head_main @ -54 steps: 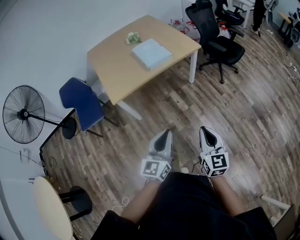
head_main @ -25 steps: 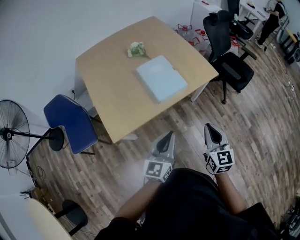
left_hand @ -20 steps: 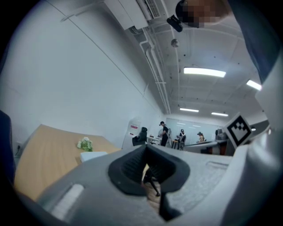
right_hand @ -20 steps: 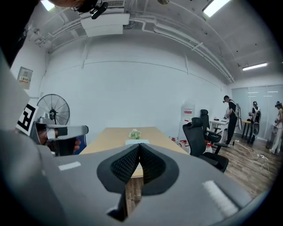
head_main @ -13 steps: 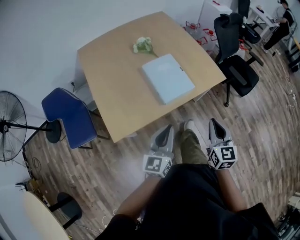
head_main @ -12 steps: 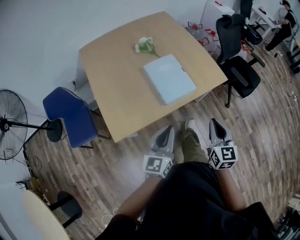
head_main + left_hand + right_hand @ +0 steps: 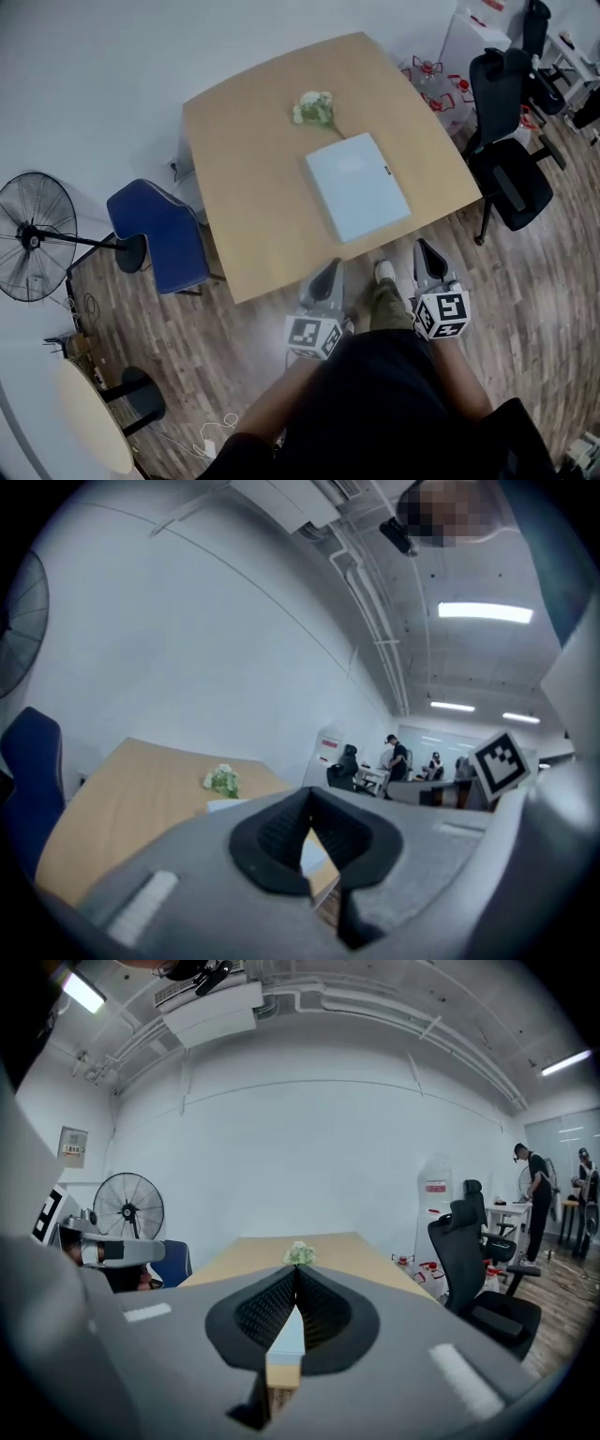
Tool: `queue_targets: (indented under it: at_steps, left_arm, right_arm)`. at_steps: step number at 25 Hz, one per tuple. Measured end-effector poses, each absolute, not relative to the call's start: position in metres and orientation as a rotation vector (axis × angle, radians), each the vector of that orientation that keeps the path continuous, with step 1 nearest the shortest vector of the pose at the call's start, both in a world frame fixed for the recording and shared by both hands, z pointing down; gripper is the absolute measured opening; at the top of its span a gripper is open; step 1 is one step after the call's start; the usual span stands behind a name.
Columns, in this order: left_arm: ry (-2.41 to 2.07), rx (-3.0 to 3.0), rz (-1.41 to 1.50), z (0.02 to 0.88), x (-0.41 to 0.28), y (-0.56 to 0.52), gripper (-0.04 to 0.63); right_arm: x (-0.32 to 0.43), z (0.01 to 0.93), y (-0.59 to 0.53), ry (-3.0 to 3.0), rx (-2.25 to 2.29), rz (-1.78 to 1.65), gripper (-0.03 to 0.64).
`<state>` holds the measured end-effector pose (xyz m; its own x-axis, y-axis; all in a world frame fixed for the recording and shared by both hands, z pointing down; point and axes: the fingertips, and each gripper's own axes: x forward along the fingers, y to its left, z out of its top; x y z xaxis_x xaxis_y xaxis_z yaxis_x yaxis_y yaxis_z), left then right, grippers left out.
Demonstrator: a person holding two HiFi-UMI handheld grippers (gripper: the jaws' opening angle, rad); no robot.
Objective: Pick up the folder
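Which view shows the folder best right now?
The head view: the whole pale blue folder lies flat on the table, unobstructed. The left and right gripper views each catch only a low, edge-on sliver of it.

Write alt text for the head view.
Seen from above, a pale blue folder lies flat on a wooden table, a small bunch of flowers just beyond it. Near the table's front edge a person holds the left hand-held gripper and right hand-held gripper, both shut and empty, short of the folder.

Matt pale-blue folder point(image 7: 357, 185) — smooth light-wood table point(image 7: 244, 169) — plank-wood floor point(image 7: 525, 291).
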<state>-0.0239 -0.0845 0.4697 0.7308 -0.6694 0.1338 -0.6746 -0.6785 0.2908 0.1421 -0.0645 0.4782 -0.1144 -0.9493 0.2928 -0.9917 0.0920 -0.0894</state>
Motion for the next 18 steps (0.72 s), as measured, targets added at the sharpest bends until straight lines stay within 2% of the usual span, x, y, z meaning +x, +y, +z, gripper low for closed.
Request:
queue_targets:
  at_steps: [9,18]
  left_arm:
    - [-1.276,2.409,0.077,0.488,0.025,-0.207,0.000]
    - [-1.457,2.266,0.170,0.521,0.044,-0.259,0.000]
  right_arm:
    - [0.238,0.498,-0.172,-2.260,1.832,0.518,0.000]
    - [0.276,0.547,-0.260,-2.360,1.552,0.633,0.000]
